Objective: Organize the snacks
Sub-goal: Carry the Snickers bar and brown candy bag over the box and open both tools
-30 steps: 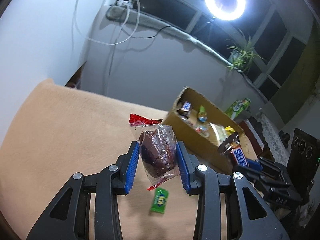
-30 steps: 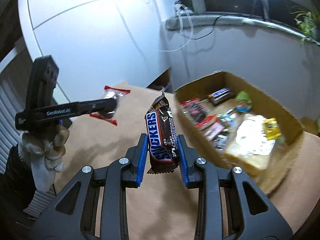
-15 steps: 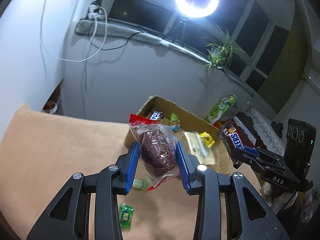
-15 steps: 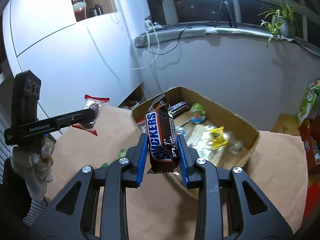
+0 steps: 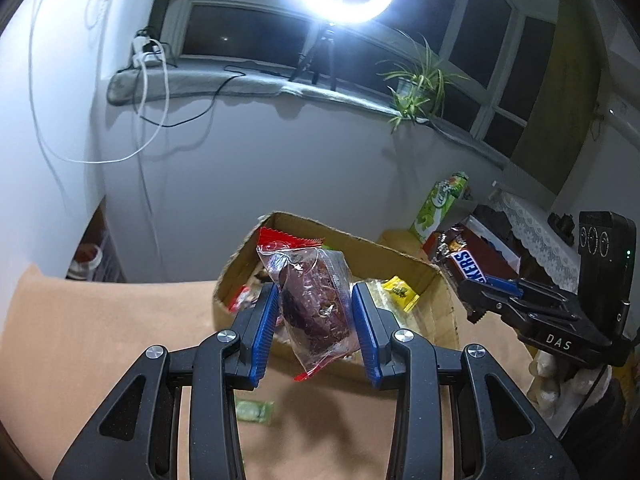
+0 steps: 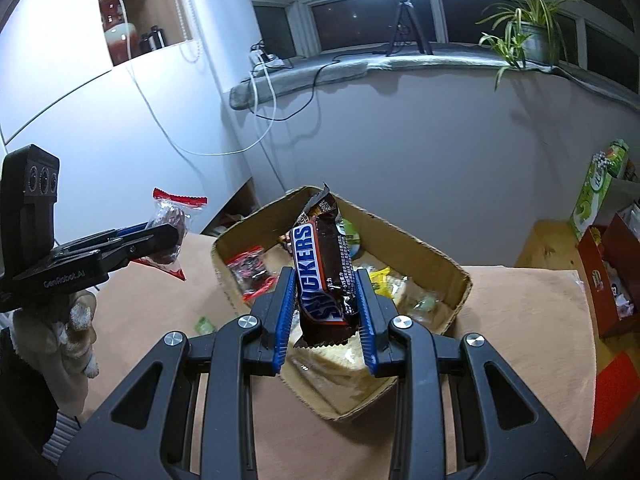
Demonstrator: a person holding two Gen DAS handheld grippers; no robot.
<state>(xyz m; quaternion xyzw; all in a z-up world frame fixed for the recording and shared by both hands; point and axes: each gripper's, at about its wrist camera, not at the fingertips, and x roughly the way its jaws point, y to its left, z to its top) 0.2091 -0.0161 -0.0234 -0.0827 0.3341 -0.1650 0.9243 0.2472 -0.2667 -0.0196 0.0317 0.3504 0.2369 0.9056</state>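
My left gripper [image 5: 316,320] is shut on a clear packet with a brown cake [image 5: 316,300] and holds it in the air just before the near wall of the open cardboard box [image 5: 400,258]. My right gripper [image 6: 325,308] is shut on a Snickers bar [image 6: 324,268], held upright above the box's [image 6: 436,256] near corner. The box holds several wrapped snacks. The right gripper with its bar [image 5: 466,264] shows at the right of the left wrist view. The left gripper with its packet [image 6: 170,226] shows at the left of the right wrist view.
A small green candy [image 5: 252,411] lies on the tan tabletop [image 5: 100,340] below my left gripper; it also shows in the right wrist view [image 6: 205,325]. A green carton [image 6: 596,196] and a red box [image 6: 608,280] stand to the right of the table.
Both grippers have moved toward the box with their snacks still held. The box now looks nearer and more central in both views.
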